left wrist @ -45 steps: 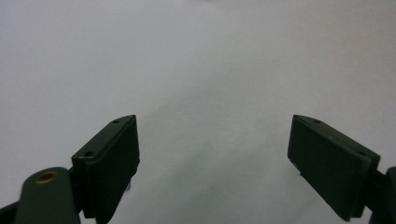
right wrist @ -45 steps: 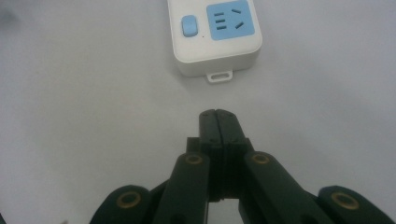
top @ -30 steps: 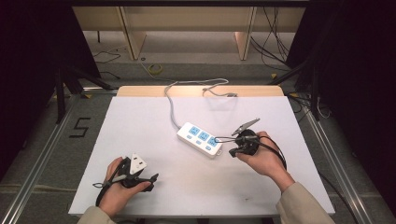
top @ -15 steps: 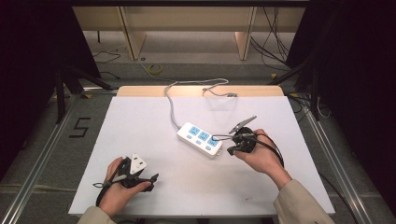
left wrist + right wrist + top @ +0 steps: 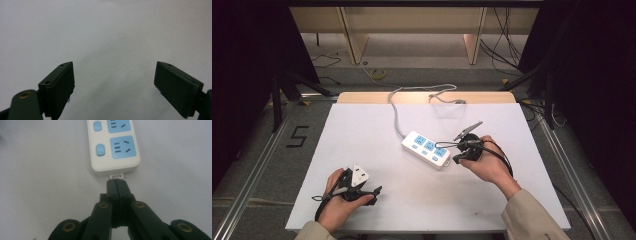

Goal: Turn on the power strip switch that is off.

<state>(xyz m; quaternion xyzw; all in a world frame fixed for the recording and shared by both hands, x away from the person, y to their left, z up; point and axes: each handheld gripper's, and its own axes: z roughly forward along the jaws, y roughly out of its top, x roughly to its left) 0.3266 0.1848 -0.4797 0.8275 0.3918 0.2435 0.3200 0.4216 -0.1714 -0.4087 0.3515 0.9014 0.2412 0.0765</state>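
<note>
A white power strip (image 5: pixel 427 148) with blue sockets and buttons lies mid-table, its grey cord (image 5: pixel 395 116) running to the far edge. My right gripper (image 5: pixel 453 156) is at the strip's near-right end. In the right gripper view its jaws (image 5: pixel 117 183) are pressed together, and their tips meet the small white tab on the end of the strip (image 5: pixel 113 147). Nothing shows between the pads. My left gripper (image 5: pixel 373 187) rests near the front left of the white table (image 5: pixel 362 125). Its jaws (image 5: pixel 115 82) stand wide apart over bare tabletop.
The cord loops off the table's wooden back edge (image 5: pixel 427 97). Metal rails run along both sides of the table. A floor mark "5" (image 5: pixel 298 136) lies to the left. Cables lie on the floor behind.
My right hand has edged slightly left toward the strip's end. The left hand and the strip have kept still.
</note>
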